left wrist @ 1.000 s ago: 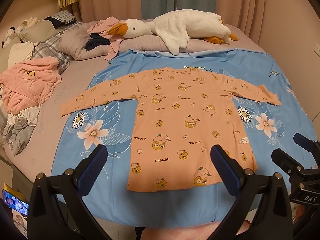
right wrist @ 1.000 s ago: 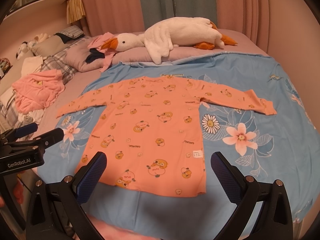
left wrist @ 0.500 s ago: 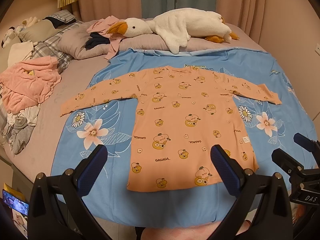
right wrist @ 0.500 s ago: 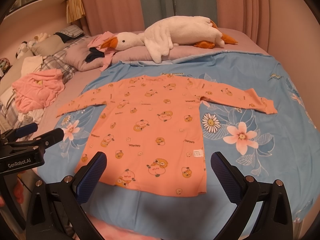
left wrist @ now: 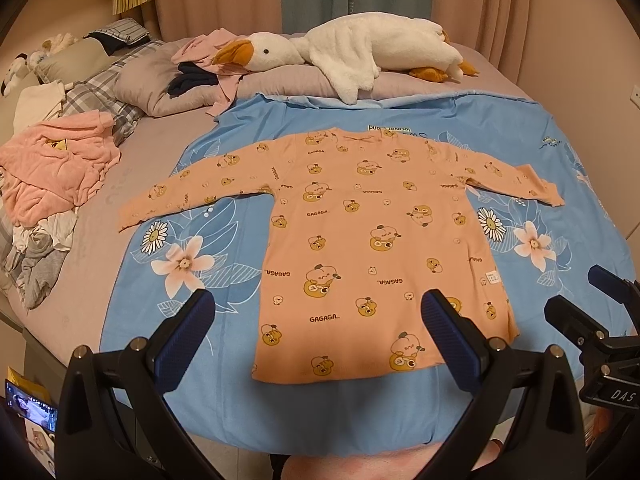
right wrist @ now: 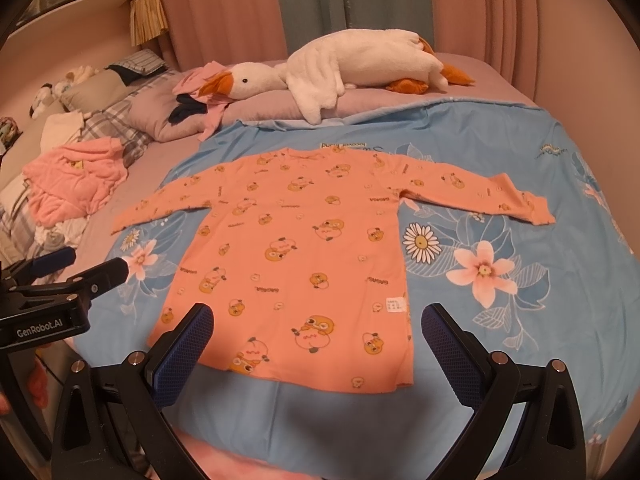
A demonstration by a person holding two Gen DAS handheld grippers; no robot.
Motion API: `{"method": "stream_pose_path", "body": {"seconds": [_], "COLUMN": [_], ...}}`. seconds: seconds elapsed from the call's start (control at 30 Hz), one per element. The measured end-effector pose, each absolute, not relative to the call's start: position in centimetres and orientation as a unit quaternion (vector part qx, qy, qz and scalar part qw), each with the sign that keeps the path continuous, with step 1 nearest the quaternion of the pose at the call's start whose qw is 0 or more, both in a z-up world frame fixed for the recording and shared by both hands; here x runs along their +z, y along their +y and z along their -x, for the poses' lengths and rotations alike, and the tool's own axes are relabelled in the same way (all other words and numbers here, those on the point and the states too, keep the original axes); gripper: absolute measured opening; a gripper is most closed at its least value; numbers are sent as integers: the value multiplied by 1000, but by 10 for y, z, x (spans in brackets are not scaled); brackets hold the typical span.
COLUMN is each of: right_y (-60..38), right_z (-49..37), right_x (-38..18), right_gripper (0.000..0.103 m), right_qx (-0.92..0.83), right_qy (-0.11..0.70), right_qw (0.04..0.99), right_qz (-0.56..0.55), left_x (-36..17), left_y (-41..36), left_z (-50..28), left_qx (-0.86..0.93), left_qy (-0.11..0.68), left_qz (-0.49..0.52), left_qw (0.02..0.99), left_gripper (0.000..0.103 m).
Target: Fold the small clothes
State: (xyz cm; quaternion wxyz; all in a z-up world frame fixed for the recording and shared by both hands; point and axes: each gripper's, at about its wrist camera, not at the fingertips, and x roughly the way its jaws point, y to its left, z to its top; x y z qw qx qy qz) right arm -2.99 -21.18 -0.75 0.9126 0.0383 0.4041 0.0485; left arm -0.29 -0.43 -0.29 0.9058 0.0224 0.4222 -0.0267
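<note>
Orange shirt (left wrist: 372, 240) spread flat on a blue bedsheet (left wrist: 560, 128), sleeves out, left gripper (left wrist: 316, 312) and right gripper (right wrist: 316, 320) above the hem, fingers wide apart, holding nothing

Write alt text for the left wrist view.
An orange long-sleeved shirt lies flat, sleeves spread, on a blue floral bedcover. The open left gripper hovers over its hem; a plush goose lies beyond.

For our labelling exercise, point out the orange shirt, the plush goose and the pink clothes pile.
orange shirt (left wrist: 372, 240), left wrist view, middle of the body.
plush goose (right wrist: 360, 60), right wrist view, white back.
pink clothes pile (left wrist: 52, 168), left wrist view, top garment.
</note>
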Motion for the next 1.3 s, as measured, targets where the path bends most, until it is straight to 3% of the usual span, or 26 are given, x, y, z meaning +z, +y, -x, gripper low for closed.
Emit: {"method": "stream_pose_path", "body": {"seconds": [0.27,0.53,0.73,0.97,1.1,1.2,1.3], "right_y": [-220,-307,-378,-496,-534,-550,-552], "right_z": [22,-18,-51,-89,-101,-120,-129], "right_x": [-11,-85,-127,-152,-154,-155,-156], "right_gripper": [103,103,103,103,95,77,66], "right_qx": [57,73,4,-88,-118,-130,-131], "right_qy": [400,411,392,307,255,250,248], "right_qw": [912,860,843,819,809,801,802], "right_qz": [-66,-295,-368,-477,-516,-528,-528], "left_x": [-13,-81,-111,-127,-132,-135,-137], "left_y": [-1,10,13,0,-7,-10,-15], "left_z": [-7,-60,-108,-171,-201,-216,-226], "left_qx": [-43,-65,-77,-105,-113,-124,-127], "left_qy": [434,500,506,518,511,505,503], "left_qz": [4,95,160,170,174,192,192], "left_qw": [900,859,844,832,834,832,833], "left_gripper": [103,103,103,103,103,103,103]}}
